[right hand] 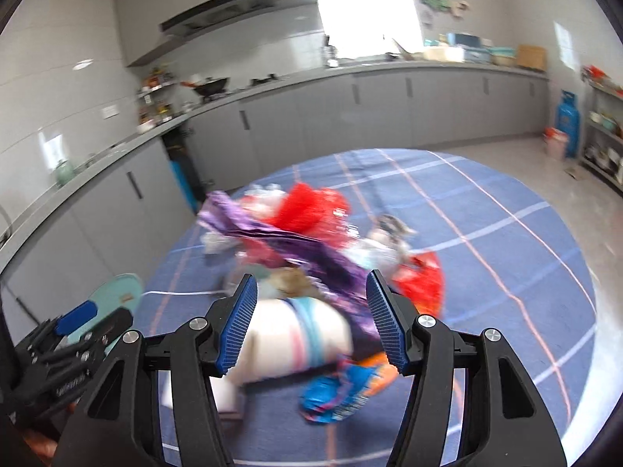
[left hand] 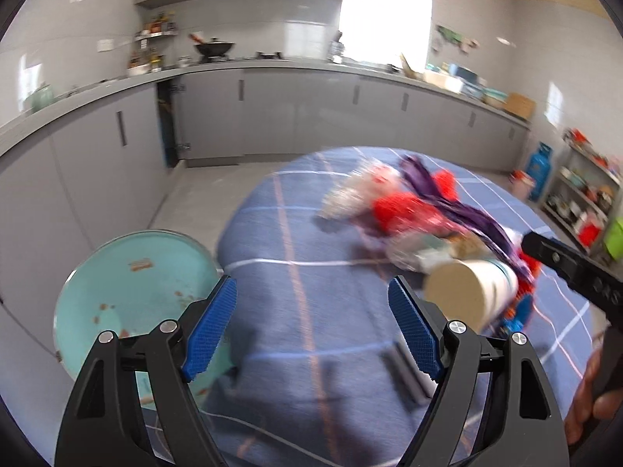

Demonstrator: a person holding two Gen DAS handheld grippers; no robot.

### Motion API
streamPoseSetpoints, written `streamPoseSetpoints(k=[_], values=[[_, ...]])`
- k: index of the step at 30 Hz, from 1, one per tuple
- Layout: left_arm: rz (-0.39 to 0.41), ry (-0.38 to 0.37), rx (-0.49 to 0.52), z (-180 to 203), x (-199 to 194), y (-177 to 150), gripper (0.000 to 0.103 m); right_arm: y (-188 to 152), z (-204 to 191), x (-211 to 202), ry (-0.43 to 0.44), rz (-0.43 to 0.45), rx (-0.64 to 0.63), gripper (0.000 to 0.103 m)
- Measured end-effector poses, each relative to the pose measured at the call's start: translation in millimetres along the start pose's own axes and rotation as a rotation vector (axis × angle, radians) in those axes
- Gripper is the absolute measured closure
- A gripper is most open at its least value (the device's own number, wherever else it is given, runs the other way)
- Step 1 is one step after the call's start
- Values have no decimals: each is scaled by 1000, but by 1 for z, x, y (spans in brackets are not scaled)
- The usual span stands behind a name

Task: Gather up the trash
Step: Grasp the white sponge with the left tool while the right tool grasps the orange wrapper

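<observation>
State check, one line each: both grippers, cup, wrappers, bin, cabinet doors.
Left gripper: open, empty, over the tablecloth.
Right gripper: open, fingers either side of the paper cup, not closed.
Paper cup: on its side.
Wrapper pile: crumpled, loose on the cloth.
Teal bin: open, stained inside.
Corner cabinet door: ajar.

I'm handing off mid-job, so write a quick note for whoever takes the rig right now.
Left tool: open, empty, over the blue cloth beside the teal bin.
Right tool: open around the white cup, not closed on it.
Trash pile (red, purple and blue wrappers) sits on the cloth ahead of the cup.
Done: nothing visibly collected; bin contents unclear.
Left: grip the cup, bin it, then clear the wrappers.
</observation>
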State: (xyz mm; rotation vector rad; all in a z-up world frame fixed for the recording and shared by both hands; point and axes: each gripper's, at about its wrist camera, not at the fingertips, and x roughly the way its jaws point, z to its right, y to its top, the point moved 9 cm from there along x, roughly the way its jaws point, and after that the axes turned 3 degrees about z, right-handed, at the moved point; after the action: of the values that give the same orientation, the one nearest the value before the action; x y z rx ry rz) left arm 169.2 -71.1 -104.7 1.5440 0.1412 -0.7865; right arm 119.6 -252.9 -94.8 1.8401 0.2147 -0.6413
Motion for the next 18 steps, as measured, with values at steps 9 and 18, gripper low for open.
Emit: streamPoseSetpoints(k=[9, 18], values=[[-80, -150, 59, 53, 6, -23, 24, -24, 51, -8, -128, -38, 32, 56], [-131, -172, 155, 92, 15, -48, 24, -52, 68, 9, -111, -166, 107, 58]])
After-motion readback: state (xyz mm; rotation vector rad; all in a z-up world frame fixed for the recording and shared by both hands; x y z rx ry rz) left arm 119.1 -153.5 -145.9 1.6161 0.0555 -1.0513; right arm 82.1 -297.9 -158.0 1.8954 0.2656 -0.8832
